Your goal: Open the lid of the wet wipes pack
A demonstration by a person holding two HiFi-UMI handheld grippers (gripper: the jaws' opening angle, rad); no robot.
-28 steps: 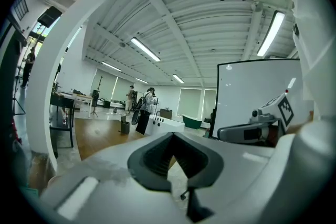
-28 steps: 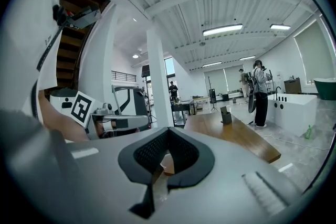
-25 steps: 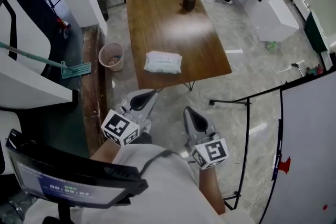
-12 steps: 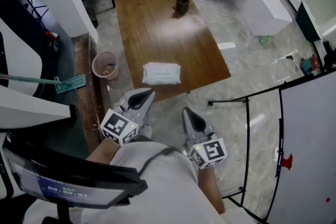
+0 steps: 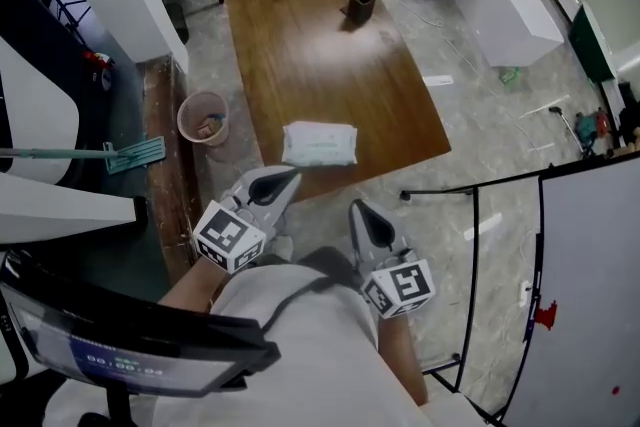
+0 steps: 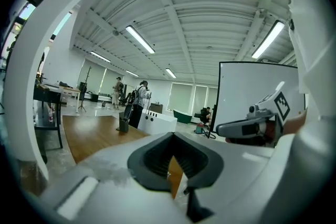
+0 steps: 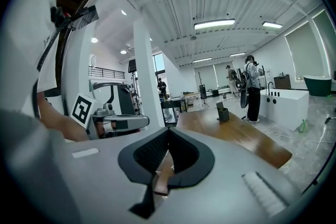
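1. Surface point(image 5: 330, 45): brown wood, its long axis running near to far, its middle bare.
2. Left claw point(image 5: 290, 177) and right claw point(image 5: 356, 209): held side by side low in front of the person's body, short of the surface's near edge. Both aim almost level toward it. Each has its jaws together with nothing between them.
3. Wet wipes pack point(image 5: 319, 144): lies flat by the near edge, long axis left to right, beyond the left claw's tip and untouched.
4. Bin point(image 5: 203, 118): on the floor, left of the surface.
5. Dark holder point(image 5: 359, 1): upright at the far end.
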